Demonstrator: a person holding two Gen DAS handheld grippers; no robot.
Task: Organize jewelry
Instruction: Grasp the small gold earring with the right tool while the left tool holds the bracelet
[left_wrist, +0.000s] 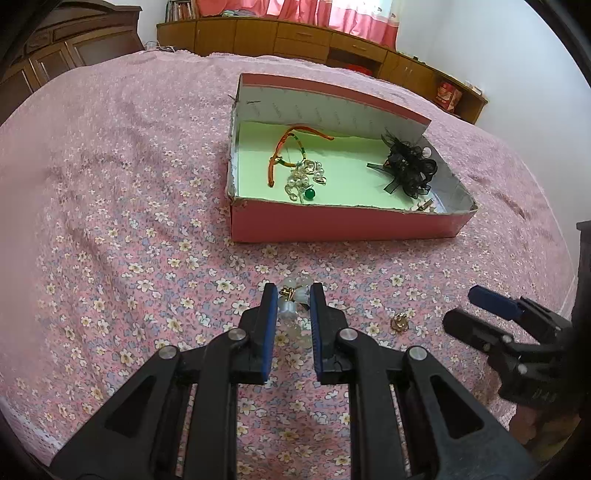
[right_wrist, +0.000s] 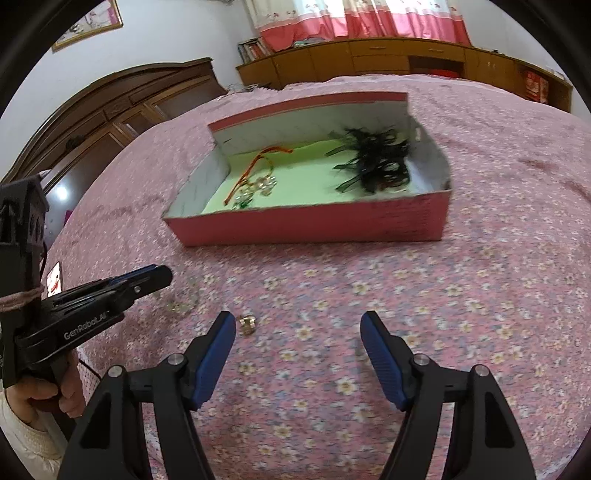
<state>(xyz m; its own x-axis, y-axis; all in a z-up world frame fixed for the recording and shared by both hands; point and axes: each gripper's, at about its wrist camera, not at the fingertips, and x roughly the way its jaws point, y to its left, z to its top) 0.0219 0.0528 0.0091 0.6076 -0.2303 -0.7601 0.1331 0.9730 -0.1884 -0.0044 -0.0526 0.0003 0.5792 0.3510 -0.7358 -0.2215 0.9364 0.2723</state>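
A pink box (left_wrist: 332, 223) with a green floor lies on the bed, also in the right wrist view (right_wrist: 314, 225). It holds an orange cord bracelet (left_wrist: 288, 151), pearl and green-bead pieces (left_wrist: 306, 181) and a black ribbon hairpiece (left_wrist: 410, 166). My left gripper (left_wrist: 293, 295) is partly closed around a clear bead bracelet (left_wrist: 293, 291) lying on the bedspread. A small gold ring (left_wrist: 400, 322) lies to its right, also in the right wrist view (right_wrist: 246, 322). My right gripper (right_wrist: 297, 325) is open and empty, just right of the ring.
The pink floral bedspread (left_wrist: 129, 240) covers the whole bed. Wooden cabinets (left_wrist: 295, 37) and pink curtains stand behind. A dark wooden headboard (right_wrist: 110, 110) is at the left. The right gripper (left_wrist: 491, 310) shows at the right edge of the left wrist view.
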